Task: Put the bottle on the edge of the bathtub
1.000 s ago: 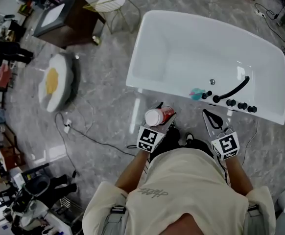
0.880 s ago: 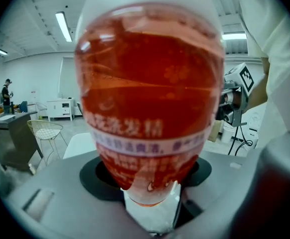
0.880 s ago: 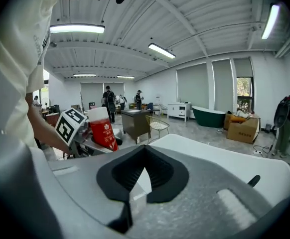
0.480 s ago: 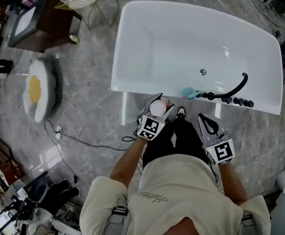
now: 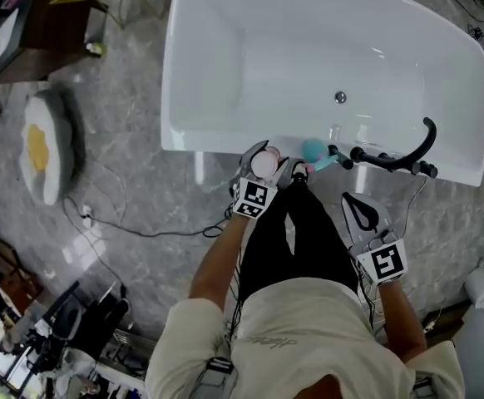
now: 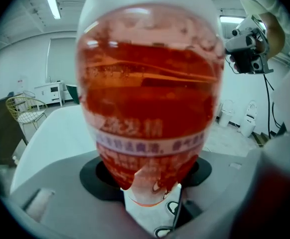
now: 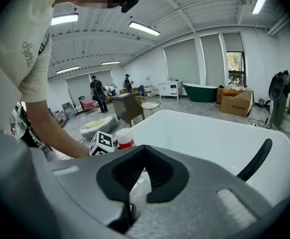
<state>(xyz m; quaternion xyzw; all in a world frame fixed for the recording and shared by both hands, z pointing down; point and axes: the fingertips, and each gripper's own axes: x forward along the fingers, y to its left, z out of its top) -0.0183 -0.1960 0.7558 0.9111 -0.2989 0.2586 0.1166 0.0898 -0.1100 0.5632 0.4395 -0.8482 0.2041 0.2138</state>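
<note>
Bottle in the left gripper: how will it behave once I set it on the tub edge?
The bottle looks largely full of red liquid, so it is probably heavy for its size. Its smooth body may slide on the glossy bathtub rim, which looks narrow. Round sides suggest it would roll if tipped.

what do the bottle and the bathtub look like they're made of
Bottle: probably clear plastic with a smooth finish. The red liquid shows through its wall, a printed label band wraps around it, and it has a white cap.
Bathtub: glossy white, acrylic or enamelled, cannot tell which. Bright highlights sit on its smooth floor.
</note>
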